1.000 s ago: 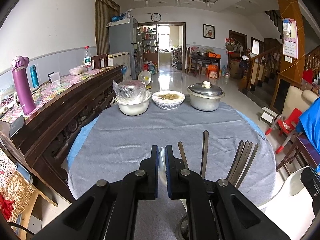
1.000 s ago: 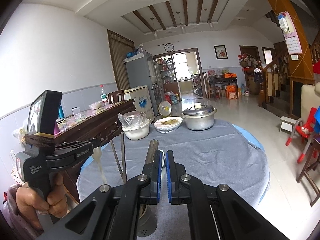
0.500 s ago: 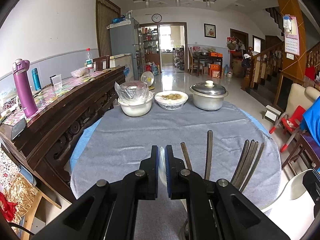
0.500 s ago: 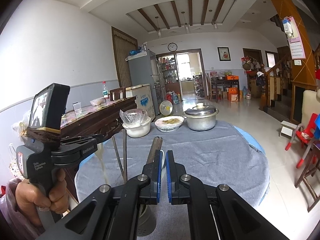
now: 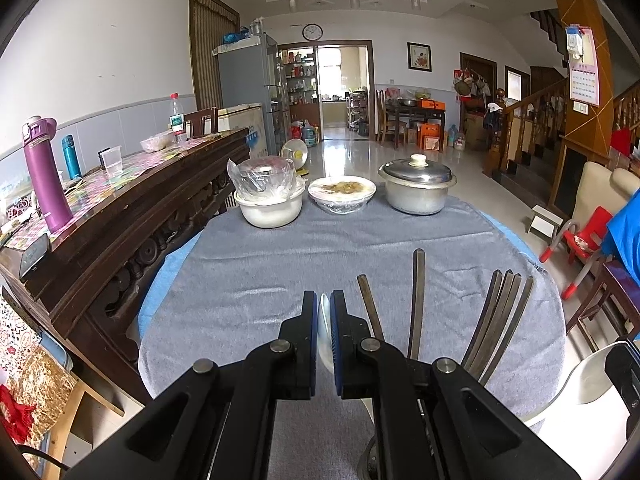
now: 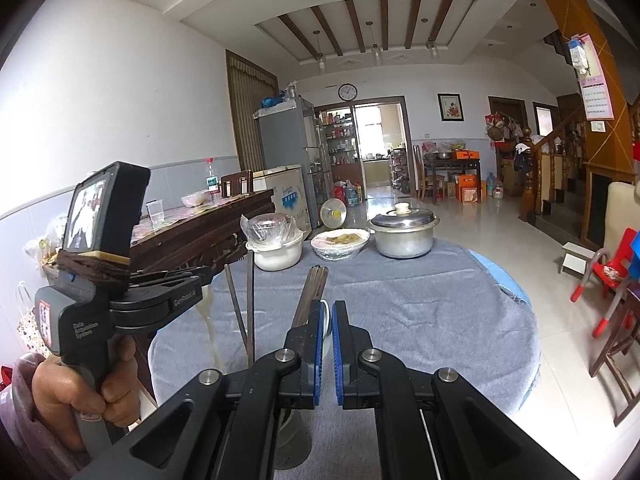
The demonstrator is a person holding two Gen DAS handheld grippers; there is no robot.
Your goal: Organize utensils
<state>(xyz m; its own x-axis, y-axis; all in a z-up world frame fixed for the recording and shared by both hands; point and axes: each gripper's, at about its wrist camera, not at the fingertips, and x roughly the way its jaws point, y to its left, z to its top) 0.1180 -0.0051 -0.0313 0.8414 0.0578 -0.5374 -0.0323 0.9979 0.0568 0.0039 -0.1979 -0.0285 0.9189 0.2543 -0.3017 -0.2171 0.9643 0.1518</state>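
Left wrist view shows the left gripper (image 5: 325,320) clamped on a white spoon (image 5: 325,322), chopsticks (image 5: 498,320) standing upright just to its right.

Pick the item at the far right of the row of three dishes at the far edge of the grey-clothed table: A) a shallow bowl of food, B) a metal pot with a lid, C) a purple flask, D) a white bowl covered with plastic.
B: the lidded metal pot stands right of the shallow bowl and the plastic-covered white bowl.
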